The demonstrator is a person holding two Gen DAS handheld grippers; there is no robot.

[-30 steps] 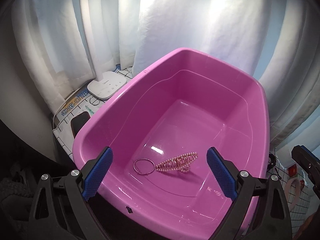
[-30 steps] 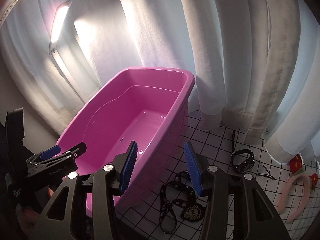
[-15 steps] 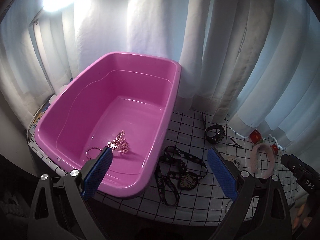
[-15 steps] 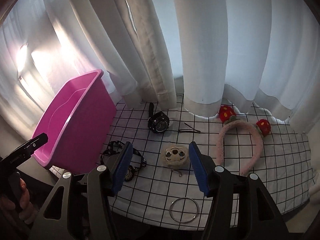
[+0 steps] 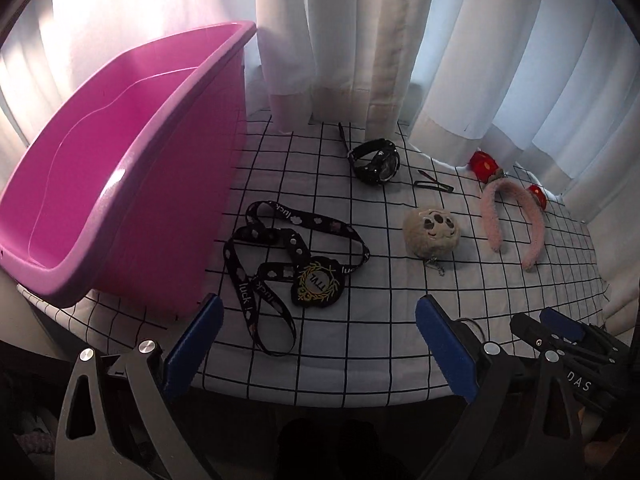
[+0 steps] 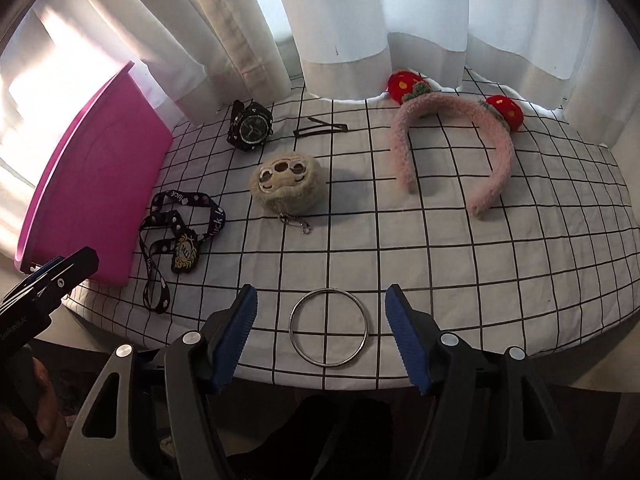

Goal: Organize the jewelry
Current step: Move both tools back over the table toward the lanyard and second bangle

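A pink tub (image 5: pixel 120 168) stands at the left of the checked table; it also shows in the right wrist view (image 6: pixel 100 184). On the cloth lie a black lanyard (image 5: pixel 280 248) (image 6: pixel 176 236), a black watch (image 5: pixel 376 160) (image 6: pixel 250 126), a beige plush keychain (image 5: pixel 432 232) (image 6: pixel 286 188), a hair clip (image 5: pixel 434 185) (image 6: pixel 320 128), a pink headband (image 5: pixel 512 216) (image 6: pixel 452 148) and a silver bangle (image 6: pixel 328 328). My left gripper (image 5: pixel 316 344) is open and empty near the lanyard. My right gripper (image 6: pixel 322 332) is open with the bangle lying between its fingers.
White curtains (image 6: pixel 344 20) hang close behind the table. The table's front edge (image 6: pixel 360 384) is just under my right gripper. The right gripper shows at the lower right of the left wrist view (image 5: pixel 568 340).
Both grippers swung right, away from the pink tub, toward the table's items. The right gripper came down around the silver bangle and opened wider.
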